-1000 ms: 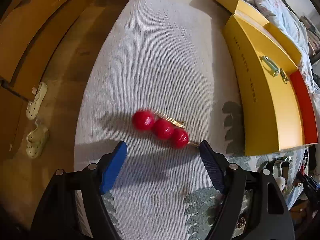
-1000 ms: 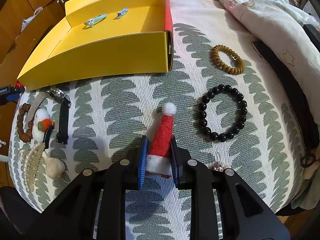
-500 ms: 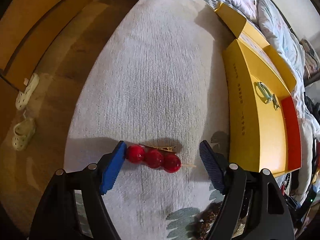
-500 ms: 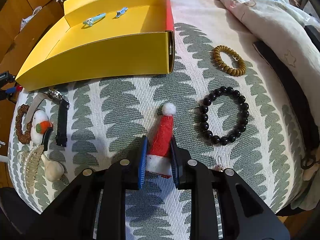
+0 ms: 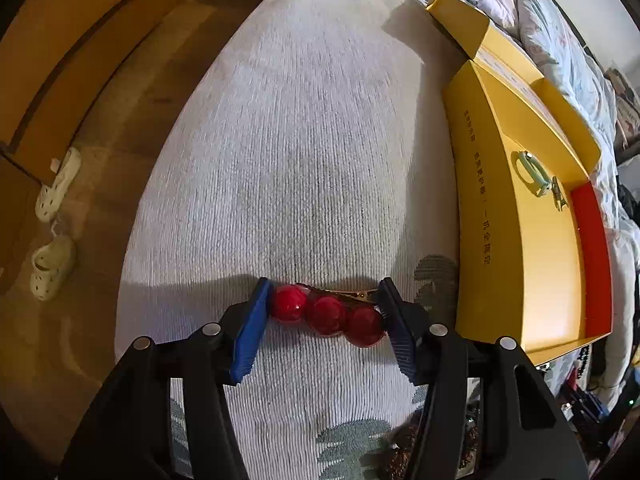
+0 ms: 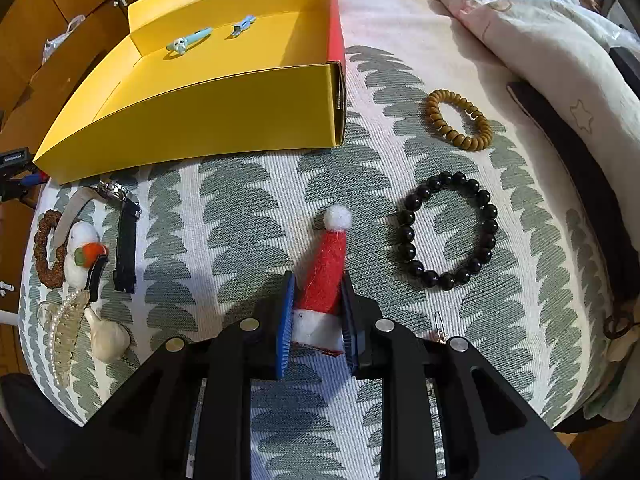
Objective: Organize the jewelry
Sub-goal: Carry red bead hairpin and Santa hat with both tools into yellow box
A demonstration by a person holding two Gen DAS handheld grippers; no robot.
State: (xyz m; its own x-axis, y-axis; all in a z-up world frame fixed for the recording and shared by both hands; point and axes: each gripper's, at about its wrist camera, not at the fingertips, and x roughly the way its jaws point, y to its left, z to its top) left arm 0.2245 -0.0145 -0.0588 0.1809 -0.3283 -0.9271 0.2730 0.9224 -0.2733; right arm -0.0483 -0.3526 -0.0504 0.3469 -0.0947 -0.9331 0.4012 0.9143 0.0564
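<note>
Left gripper (image 5: 325,310): closing on red three-bead hair clip (image 5: 328,313), pads touching both ends, on bed (image 5: 320,140) beside yellow box (image 5: 472,208). Right gripper (image 6: 317,312): clamped on Santa-hat clip (image 6: 325,276), near black bead bracelet (image 6: 448,232).

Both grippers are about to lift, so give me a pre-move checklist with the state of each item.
1. Right gripper clamped on Santa hat clip: ok.
2. Left gripper jaws closing around red ball clip, both pads touching its ends: ok.
3. Left grip firm enough to lift: cannot tell.
4. Yellow box open with bare floor for drop-off: ok.
5. Black bead bracelet apart from the right gripper: ok.
</note>
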